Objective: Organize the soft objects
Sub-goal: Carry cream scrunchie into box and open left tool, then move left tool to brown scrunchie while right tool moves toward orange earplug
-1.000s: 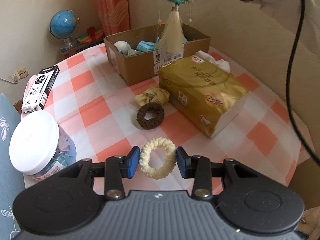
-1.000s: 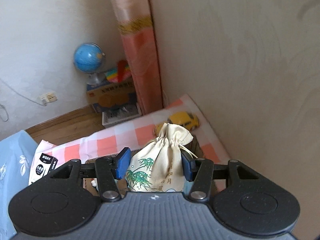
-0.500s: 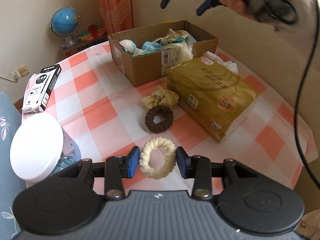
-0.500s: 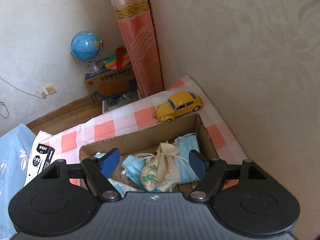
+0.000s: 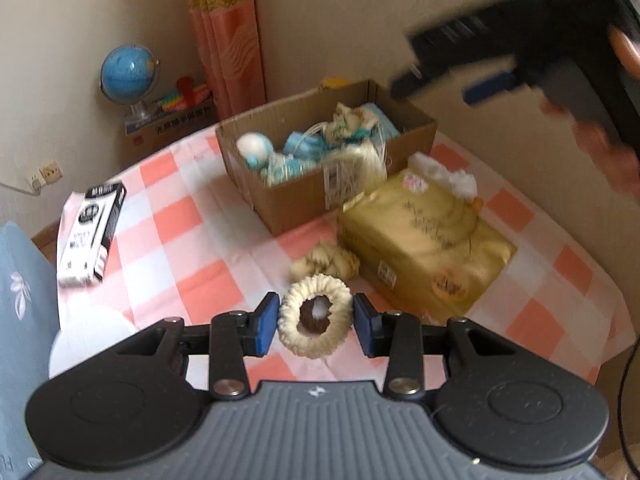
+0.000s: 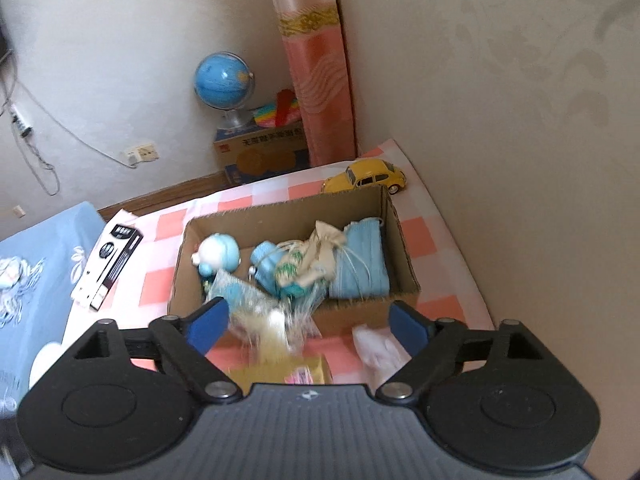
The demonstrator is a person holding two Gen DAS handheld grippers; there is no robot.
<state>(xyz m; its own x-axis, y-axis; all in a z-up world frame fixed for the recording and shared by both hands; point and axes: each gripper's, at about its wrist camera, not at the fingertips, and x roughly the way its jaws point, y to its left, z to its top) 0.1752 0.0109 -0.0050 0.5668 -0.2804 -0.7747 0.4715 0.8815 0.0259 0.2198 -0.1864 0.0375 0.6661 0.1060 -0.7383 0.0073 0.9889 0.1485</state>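
And the left hand-held gripper [image 5: 315, 321] is clenched on the cream scrunchie [image 5: 316, 326], blue pads pressing it from both sides and the ring standing up between them, off the checked table [image 5: 176, 240]. Pinched across its width like that, the soft loop keeps its shape and cannot slip through. Through its hole shows something dark brown, likely another scrunchie lying on the cloth, too blurred to be sure.

Up ahead, the cardboard box [image 5: 304, 200] is the collection point: a drawstring pouch [image 6: 316, 258] printed with green bamboo lies inside, with a round blue-and-white plush toy [image 6: 218, 254], light blue cloth pieces [image 6: 362, 264] and a pale tassel [image 6: 272, 316] spilling over the near wall. The right hand-held gripper [image 6: 308, 322] has just been spreading its jaws; they stand wide with nothing between them, released above the box's near edge, the pouch lying free below.

On the table, a pale yellow scrunchie [image 5: 326, 262] sits just beside the gold tissue pack [image 5: 424, 240], between that pack and the box. Hard things stay outside: the yellow toy car [image 6: 366, 176] behind the box, the black-and-white carton [image 5: 90, 234] well off to the left.

Next, I'd judge, the cream scrunchie goes to the box, and the blurred right hand-held gripper, high on the right in the left view, should clear out of the way.
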